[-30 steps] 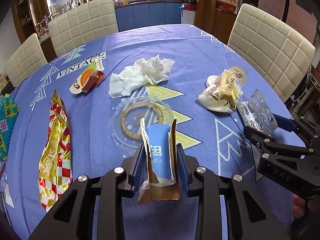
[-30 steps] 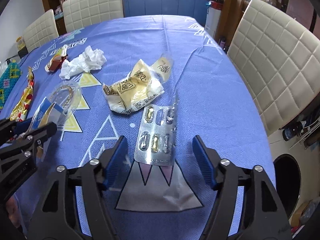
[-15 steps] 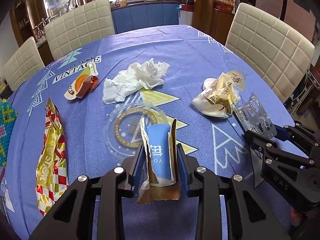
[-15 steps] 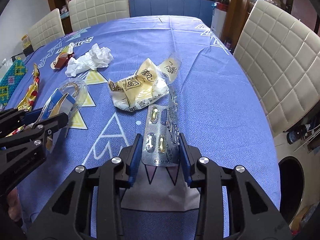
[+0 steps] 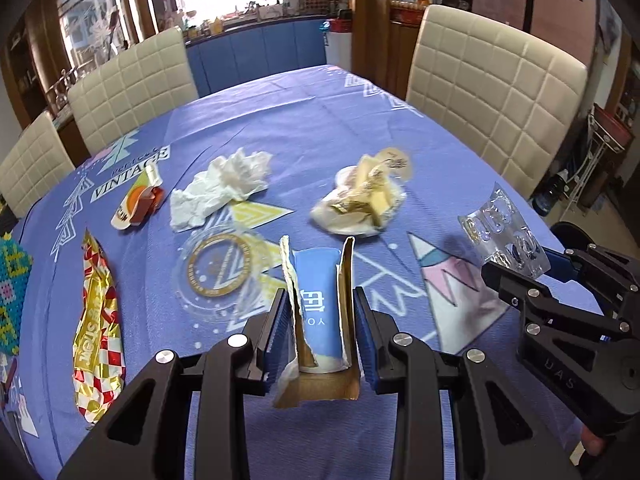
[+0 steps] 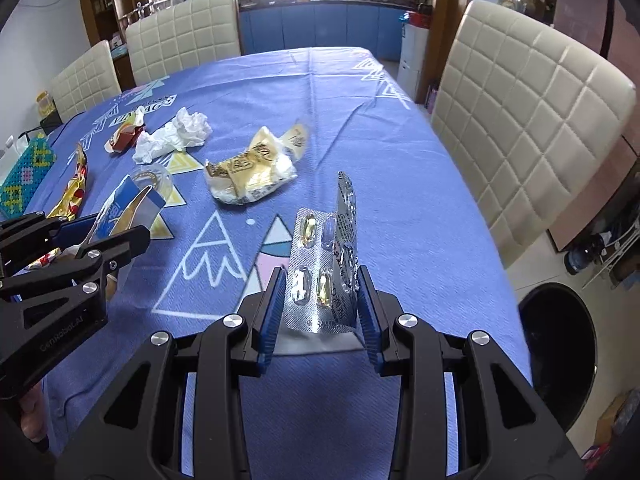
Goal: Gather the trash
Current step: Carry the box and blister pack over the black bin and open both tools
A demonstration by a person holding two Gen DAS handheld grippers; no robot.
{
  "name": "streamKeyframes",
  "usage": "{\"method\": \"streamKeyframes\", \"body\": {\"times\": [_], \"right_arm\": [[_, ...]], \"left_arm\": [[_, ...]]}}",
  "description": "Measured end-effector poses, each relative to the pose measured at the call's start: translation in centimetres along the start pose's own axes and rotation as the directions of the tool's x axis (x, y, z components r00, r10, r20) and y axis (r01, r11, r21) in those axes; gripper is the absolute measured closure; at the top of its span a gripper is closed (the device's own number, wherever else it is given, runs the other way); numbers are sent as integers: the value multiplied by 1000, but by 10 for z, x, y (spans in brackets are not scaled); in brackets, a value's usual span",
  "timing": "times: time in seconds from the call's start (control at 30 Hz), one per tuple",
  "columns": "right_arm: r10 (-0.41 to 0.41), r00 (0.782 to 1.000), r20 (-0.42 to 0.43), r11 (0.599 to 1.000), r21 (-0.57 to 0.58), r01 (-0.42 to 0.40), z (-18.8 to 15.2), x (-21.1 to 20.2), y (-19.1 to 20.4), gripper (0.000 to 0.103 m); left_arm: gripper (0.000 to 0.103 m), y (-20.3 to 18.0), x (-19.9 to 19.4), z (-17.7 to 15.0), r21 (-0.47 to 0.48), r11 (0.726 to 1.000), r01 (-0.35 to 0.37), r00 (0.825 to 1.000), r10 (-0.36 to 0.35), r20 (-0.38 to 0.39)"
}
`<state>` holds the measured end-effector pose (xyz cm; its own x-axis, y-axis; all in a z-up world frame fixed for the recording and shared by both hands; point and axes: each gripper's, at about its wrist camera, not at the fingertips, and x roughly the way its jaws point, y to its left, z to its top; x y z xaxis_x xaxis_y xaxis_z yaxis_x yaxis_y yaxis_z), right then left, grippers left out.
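My left gripper is shut on a torn blue and brown carton and holds it above the blue tablecloth; the carton also shows in the right wrist view. My right gripper is shut on a folded silver pill blister pack, lifted off the table; the pack also shows in the left wrist view. On the table lie a yellow wrapper, a crumpled white tissue, a clear plastic lid, an orange wrapper and a red-gold foil wrapper.
Cream padded chairs stand round the table. A black round bin stands on the floor to the right of the table edge. A beaded colourful box sits at the left edge.
My right gripper closed on the blister pack and lifted it off the table. Both grippers rose and drew back a little. The left keeps its hold on the carton.
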<state>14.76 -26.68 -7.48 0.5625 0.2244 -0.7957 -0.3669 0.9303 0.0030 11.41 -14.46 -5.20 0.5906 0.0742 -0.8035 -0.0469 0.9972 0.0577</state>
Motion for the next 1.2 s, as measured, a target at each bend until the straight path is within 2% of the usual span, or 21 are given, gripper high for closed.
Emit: {"method": "streamKeyframes", "body": {"times": [0.6, 1.2], "right_arm": [[-112, 992, 61, 989, 101, 105, -28, -53, -80, 65], [-255, 963, 82, 943, 240, 230, -50, -96, -161, 65]], "left_arm": [[72, -100, -20, 19, 142, 985, 97, 993, -104, 48], [72, -194, -30, 48, 281, 932, 229, 964, -258, 72]]}}
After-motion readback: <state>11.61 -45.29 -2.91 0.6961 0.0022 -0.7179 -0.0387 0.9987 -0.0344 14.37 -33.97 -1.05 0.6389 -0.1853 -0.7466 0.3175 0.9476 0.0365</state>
